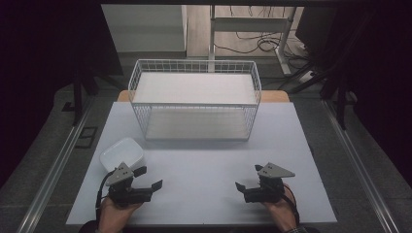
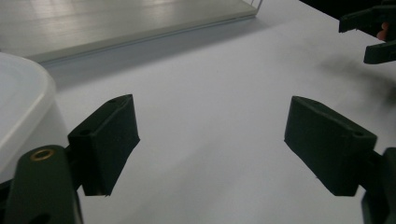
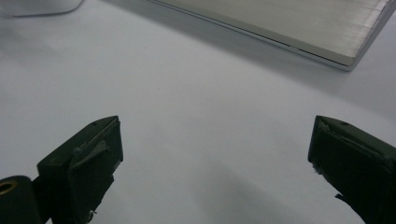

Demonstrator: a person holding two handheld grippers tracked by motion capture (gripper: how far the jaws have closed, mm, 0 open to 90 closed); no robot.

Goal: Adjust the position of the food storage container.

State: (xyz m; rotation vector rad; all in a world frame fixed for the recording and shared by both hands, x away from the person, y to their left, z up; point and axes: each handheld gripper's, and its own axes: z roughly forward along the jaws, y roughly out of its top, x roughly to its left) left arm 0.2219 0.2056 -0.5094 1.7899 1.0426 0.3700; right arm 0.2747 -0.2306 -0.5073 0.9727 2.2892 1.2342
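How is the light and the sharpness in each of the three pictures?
High view: dim and slightly soft, dark at both sides, the white mat brightest. Left gripper view: the near tongs are blurred, the white dish looks washed out. Right gripper view: glare streaks on the rack's base board; soft shadows below it.

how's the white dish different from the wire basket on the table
The white dish is low, solid and rounded; the wire basket is tall, open mesh and boxy. The dish is far smaller and sits at the near left, close beside the left gripper; the basket stands at the table's far middle, apart from both grippers. Both are white and rest on the table.
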